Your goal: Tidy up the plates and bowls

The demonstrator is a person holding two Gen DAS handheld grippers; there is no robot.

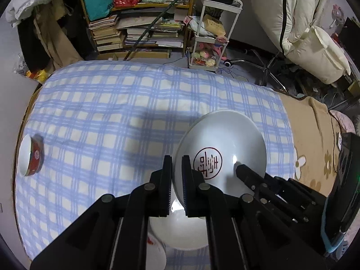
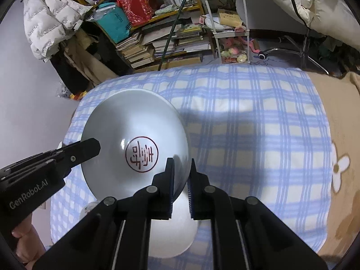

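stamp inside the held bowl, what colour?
Dark red circle with characters on the white bowl, clearest in the right wrist view.

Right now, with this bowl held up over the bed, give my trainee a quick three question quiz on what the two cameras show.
1. True or false: only one pair of tongs grips the white bowl.
2. What is printed inside it? A) blue flower B) red round seal C) nothing
3. Fill in: the red bowl sits on the checked ____.

Key
1. False: the left tongs and the right tongs each clamp the rim, on opposite sides.
2. B
3. Blanket
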